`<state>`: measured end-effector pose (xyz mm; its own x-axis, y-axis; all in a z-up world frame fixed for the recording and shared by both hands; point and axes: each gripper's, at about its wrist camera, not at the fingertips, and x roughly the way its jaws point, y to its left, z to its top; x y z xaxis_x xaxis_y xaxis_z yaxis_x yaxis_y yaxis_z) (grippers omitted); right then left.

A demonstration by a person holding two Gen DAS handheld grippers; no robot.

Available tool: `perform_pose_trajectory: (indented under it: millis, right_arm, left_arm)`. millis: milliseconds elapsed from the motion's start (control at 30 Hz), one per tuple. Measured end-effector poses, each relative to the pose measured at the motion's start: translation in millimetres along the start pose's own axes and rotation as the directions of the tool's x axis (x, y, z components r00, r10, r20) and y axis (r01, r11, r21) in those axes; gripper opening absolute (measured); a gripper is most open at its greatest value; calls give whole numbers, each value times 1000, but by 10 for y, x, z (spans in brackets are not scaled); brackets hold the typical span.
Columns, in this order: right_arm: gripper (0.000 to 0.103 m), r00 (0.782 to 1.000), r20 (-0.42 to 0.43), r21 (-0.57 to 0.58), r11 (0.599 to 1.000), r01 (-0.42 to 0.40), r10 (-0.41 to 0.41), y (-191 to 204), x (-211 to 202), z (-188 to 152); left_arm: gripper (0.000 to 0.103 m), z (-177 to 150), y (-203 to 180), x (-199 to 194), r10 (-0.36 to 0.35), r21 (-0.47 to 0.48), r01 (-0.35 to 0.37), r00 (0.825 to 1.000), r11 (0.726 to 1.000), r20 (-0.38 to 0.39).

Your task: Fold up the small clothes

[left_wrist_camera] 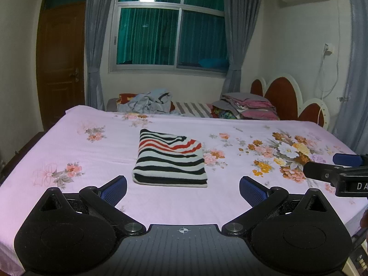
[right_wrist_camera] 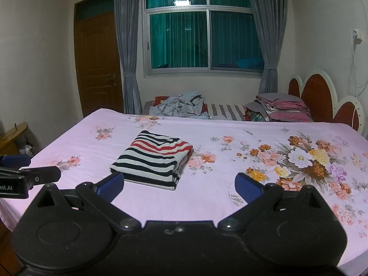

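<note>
A striped garment (left_wrist_camera: 170,158) in black, white and red lies folded into a neat rectangle on the pink floral bedsheet (left_wrist_camera: 92,151). The right wrist view has the same striped garment (right_wrist_camera: 153,158) slightly to the left. My left gripper (left_wrist_camera: 182,189) hovers just short of its near edge, open, with nothing between the blue pads. My right gripper (right_wrist_camera: 179,187) is also open and empty, with its left pad close to the garment's near corner. Each gripper's fingers poke into the other view: the right one (left_wrist_camera: 340,168) and the left one (right_wrist_camera: 30,172).
At the far side of the bed lie a crumpled grey clothes heap (left_wrist_camera: 149,103) and a stack of folded bedding (left_wrist_camera: 250,108). A red and white headboard (left_wrist_camera: 285,99) stands at the right. A wooden door (left_wrist_camera: 62,64) and a curtained window are behind.
</note>
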<state>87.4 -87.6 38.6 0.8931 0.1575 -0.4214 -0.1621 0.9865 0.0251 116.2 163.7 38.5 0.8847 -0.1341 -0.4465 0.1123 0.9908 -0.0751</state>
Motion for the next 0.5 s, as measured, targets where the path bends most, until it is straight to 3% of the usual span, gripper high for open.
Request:
perform_pose_trajectory:
  millis: [300,500]
  right_arm:
    - [103,1000,-1,1,1000,-1,1,-7,-5,6]
    - [103,1000,-1,2,1000,0,0,4,-3,15]
  left_arm:
    - [103,10,-2,-1,4,12,-4,1000,1000,10]
    - [103,30,-1,-11,-37,26,37,999,999,12]
